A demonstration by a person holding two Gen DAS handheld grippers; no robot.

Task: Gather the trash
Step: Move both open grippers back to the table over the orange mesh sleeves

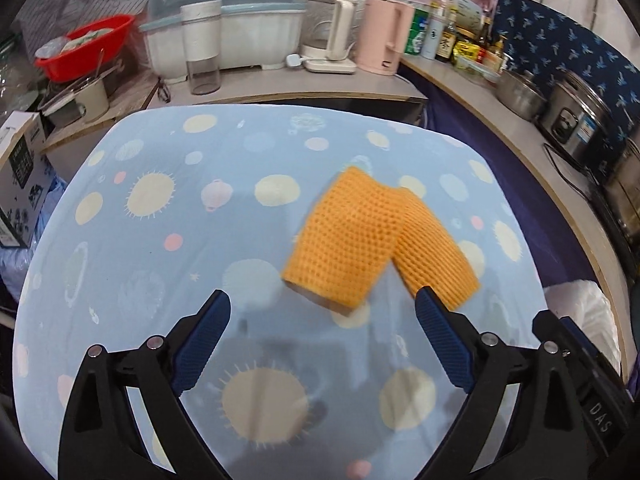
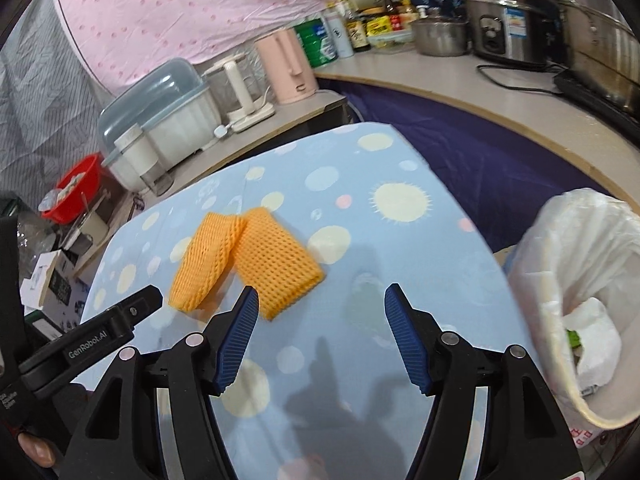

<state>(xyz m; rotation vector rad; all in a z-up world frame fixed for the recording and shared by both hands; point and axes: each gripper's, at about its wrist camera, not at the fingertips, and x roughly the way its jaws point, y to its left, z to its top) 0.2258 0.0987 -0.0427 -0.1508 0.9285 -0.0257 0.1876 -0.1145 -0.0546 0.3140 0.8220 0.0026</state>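
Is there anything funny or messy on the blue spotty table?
Yes: two orange foam nets lie loose on the tablecloth, one tilted against the other. They look like leftover fruit wrapping. Nothing is spilled or broken.

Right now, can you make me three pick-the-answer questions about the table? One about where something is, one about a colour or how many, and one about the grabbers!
1. Where is the white trash bag?
A. At the table's right edge
B. On the far counter
C. Under the orange nets

2. How many orange foam nets lie on the tablecloth?
A. One
B. Two
C. Four

3. What is the left gripper doing?
A. Squeezing a net
B. Holding the bag
C. Open, holding nothing

Answers:
1. A, the right wrist view shows the bag beside the table on the right.
2. B, two nets lie side by side, touching.
3. C, its blue fingers stand wide apart, empty, just short of the nets.
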